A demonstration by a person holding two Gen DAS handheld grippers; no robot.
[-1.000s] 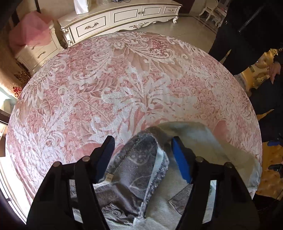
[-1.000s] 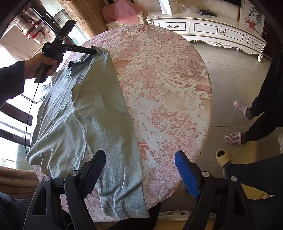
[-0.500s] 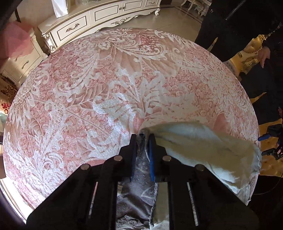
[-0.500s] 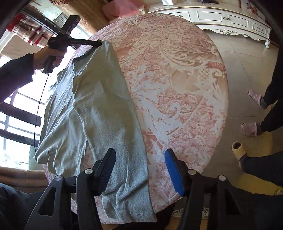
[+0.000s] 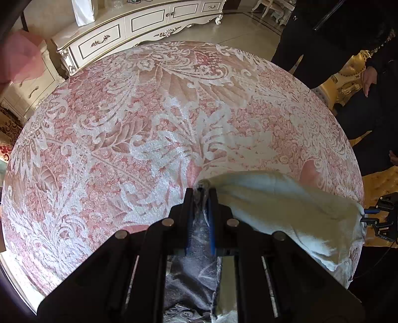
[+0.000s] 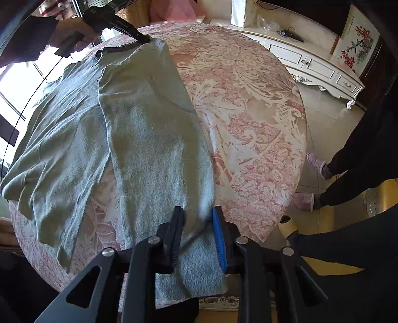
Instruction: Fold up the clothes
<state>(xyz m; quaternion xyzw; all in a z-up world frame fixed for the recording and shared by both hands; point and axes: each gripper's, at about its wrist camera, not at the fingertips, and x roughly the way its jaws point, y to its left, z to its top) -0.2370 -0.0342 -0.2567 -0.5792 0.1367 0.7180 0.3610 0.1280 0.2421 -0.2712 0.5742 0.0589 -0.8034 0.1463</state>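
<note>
A pale green shirt [image 6: 139, 139] lies on the round table [image 6: 248, 119], which has a pink and white patterned cloth; one side is folded over and the hem hangs off the near edge. My left gripper [image 5: 200, 196] is shut on the shirt [image 5: 286, 206] beside the dark collar; it also shows in the right wrist view [image 6: 145, 39], held by a hand. My right gripper [image 6: 197, 211] stands over the hem end of the folded side. Its jaws are closing, with bunched cloth filling the gap between the pads. It appears small at the table's edge in the left wrist view [image 5: 370, 216].
A white sideboard [image 5: 139, 22] stands beyond the table. A person in dark clothes [image 6: 360, 154] in pink slippers stands at the table's right side. Gold-coloured chairs [image 5: 348, 82] are close to the rim. A window lies to the left.
My left gripper closed onto the shirt near the collar and has held still since. My right gripper slid left over the shirt's hem, and its jaws narrowed around the cloth.
</note>
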